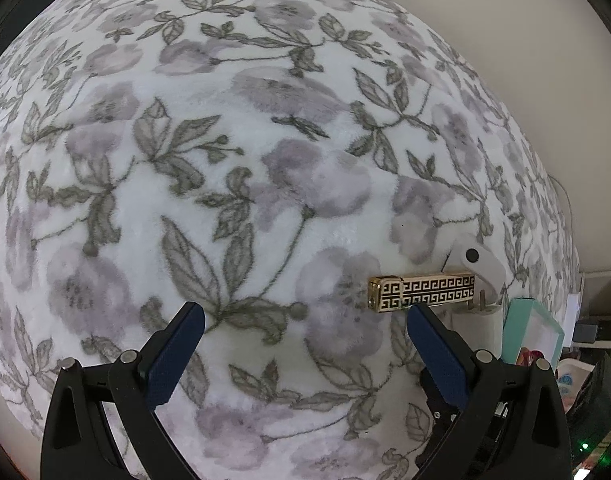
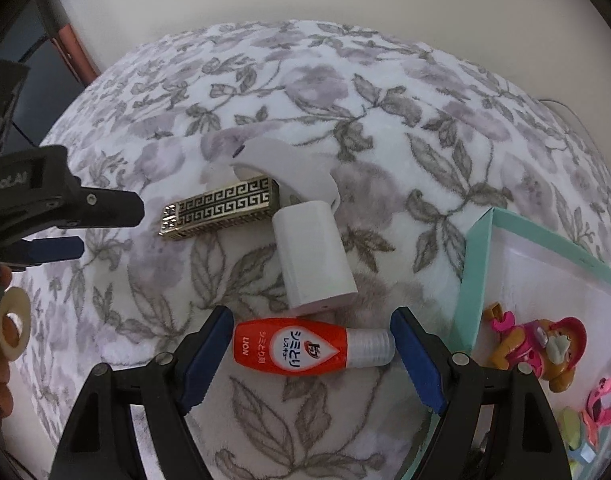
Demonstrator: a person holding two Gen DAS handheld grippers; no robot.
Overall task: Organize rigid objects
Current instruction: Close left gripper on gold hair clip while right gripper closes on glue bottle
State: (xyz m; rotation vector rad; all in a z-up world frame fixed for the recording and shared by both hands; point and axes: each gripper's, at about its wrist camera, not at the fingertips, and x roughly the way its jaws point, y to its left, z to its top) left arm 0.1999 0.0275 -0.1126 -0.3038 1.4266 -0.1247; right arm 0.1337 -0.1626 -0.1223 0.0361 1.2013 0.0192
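Tape roll (image 2: 12, 327): far left edge of right wrist view, by a bit of hand; role unclear.
Left gripper (image 1: 305, 328): fingers spread wide, nothing between; hovers over floral blanket (image 1: 185, 160), aimed w/ right fingertip near gold case. Also seen from the side at left of right wrist view (image 2: 105, 220).
Gold case (image 2: 221, 210): black-and-gold key-pattern box, lying flat on blanket, long side across; right end touches or just beside the white pieces, can't tell which.
White curved piece (image 2: 281, 160): behind gold case, partly on top of white block's far end; exact contact unclear.
White block (image 2: 311, 256): rounded box lying tilted, near end close to bottle.
Bottle (image 2: 305, 346): red-orange, "LION" label, clear cap pointing right, on its side btwn right fingers.
Right gripper (image 2: 311, 344): fingers open, straddling bottle, not touching yet; apparently the next pick.
Teal box (image 2: 475, 264): open, at right, just beside bottle cap; holds a pink toy figure (image 2: 541, 344) + small bits. Likely drop spot.
Risks: round bottle on soft blanket may roll or squirt out if squeezed off-centre; right finger sits near box wall, could knock it when closing or lifting; lifting bottle may nudge white block; left gripper closing on gold case may drag white pieces along.
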